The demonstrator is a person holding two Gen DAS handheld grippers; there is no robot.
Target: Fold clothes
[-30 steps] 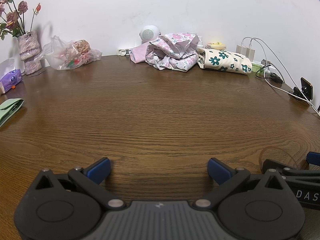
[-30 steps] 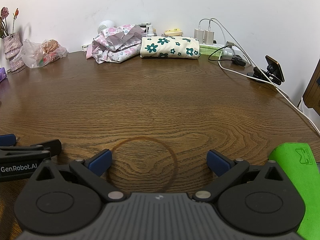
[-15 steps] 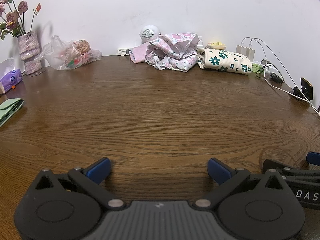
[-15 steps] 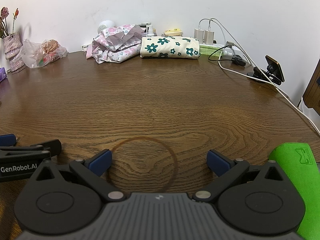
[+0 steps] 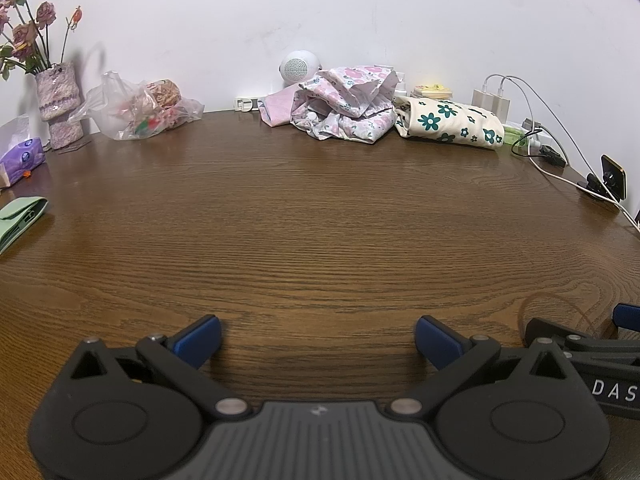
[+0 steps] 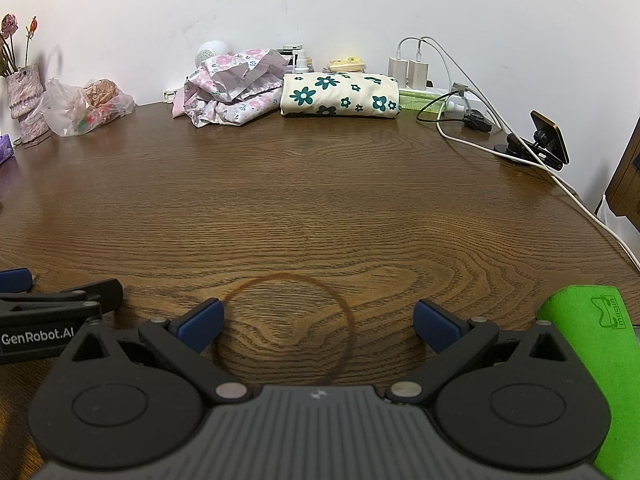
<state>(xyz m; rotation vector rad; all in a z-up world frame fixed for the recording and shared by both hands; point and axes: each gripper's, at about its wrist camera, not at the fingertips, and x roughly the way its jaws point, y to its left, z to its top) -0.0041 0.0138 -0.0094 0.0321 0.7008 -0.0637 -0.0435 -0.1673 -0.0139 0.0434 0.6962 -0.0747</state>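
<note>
Both grippers rest low over the near edge of the table (image 5: 320,208), side by side and empty. The left gripper (image 5: 318,338) has its jaws spread wide, and the right gripper (image 6: 318,322) is released too — a dark ring stain (image 6: 284,328) shows between its fingers. The clothes lie well apart from them at the far edge by the wall: a crumpled pink floral garment (image 6: 230,88) just beside a folded cream one (image 6: 340,94) with green flowers.
</note>
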